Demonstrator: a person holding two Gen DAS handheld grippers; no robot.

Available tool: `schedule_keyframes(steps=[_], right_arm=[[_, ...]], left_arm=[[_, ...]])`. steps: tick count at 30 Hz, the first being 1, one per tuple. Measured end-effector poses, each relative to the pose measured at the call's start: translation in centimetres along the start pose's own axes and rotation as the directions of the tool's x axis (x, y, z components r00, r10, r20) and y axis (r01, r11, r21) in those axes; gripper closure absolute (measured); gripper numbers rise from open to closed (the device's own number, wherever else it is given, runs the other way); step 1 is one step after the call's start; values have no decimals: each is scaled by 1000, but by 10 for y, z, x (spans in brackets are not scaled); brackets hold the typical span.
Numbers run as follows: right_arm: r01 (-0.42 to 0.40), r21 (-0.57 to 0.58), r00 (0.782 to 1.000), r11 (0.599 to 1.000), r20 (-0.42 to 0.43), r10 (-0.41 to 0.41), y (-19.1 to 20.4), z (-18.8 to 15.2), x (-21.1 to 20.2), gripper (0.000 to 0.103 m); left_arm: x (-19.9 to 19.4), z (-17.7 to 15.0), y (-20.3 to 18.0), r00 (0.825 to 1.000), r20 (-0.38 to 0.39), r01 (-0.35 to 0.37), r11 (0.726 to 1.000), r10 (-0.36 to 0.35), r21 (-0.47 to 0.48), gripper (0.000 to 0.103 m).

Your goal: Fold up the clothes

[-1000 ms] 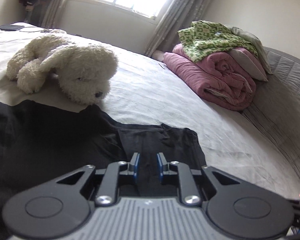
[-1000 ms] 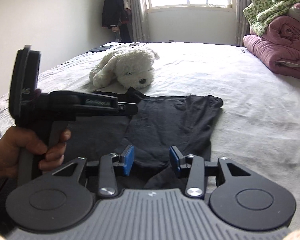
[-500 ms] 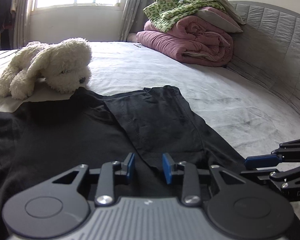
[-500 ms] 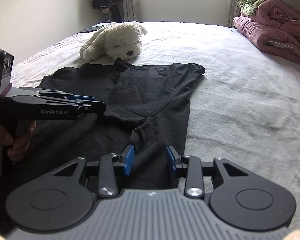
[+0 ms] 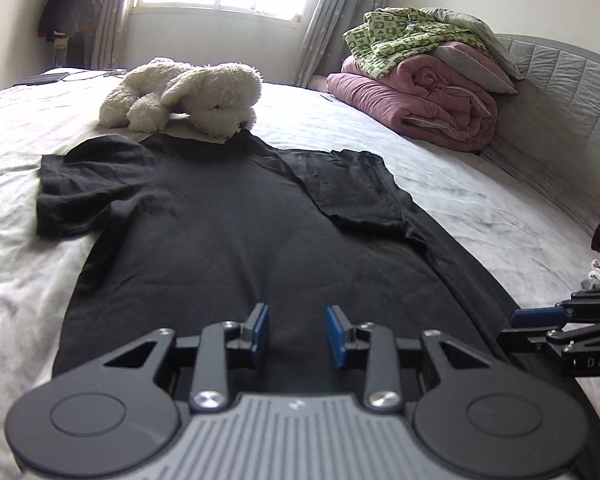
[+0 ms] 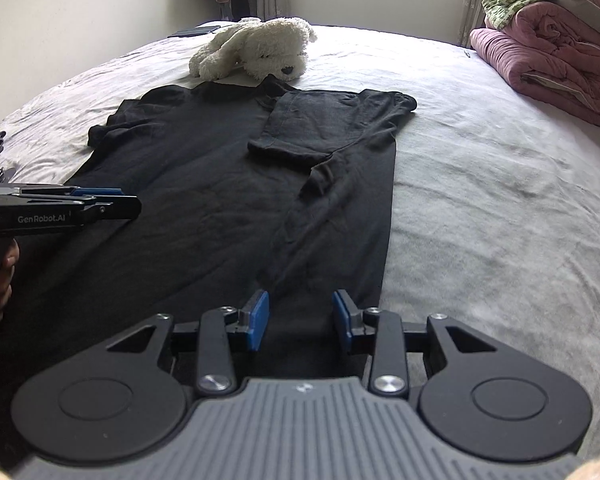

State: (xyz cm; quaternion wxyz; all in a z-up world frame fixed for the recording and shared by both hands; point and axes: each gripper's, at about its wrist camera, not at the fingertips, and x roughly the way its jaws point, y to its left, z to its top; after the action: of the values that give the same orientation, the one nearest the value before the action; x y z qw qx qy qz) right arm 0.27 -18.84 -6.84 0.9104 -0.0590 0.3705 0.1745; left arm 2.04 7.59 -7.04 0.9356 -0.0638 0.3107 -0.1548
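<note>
Left gripper (image 5: 296, 334) jaws parted, nothing between them, poised over the hem of the shirt (image 5: 236, 240), shirt flat on the bed (image 5: 480, 200) stretching ahead, right gripper (image 6: 300, 320) jaws parted, empty, above the shirt's folded right edge, plush dog (image 6: 256, 46) beyond the collar.

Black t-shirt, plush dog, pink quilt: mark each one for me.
black t-shirt (image 6: 204, 184), right wrist view, on the flat chest panel.
plush dog (image 6: 276, 50), right wrist view, on its head.
pink quilt (image 5: 432, 96), left wrist view, on the rolled front.
</note>
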Motion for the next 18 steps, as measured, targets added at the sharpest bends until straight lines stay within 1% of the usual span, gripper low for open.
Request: schedule_keyframes(steps=[5,7,11,14,18], right_arm=[[4,-50,1000,999,-20,-5,7,-23,-23,67],[1,-57,1000,998,-27,-2,7,-31,-30,67],[-16,-65,999,998,-44,13,9,-46,-45,66],[-27,-36,997,999,-77,25,10,-53,-55,66],[-41,5,992,999,-119,42,11,-62,-68,65]], left_arm=[[-46,-31,-6,1000,-9,-4,1000,4,0,69],[-61,-41,-7,1000,-13,-4,1000,4,-12,69],[-91,-65,-15,1000,-22,-8,1000,8,5,69],[-114,-85,-20,1000,-24,-13,1000,13,-5,69],[-144,-107,-26,1000,-18,-5,998,4,-67,69]])
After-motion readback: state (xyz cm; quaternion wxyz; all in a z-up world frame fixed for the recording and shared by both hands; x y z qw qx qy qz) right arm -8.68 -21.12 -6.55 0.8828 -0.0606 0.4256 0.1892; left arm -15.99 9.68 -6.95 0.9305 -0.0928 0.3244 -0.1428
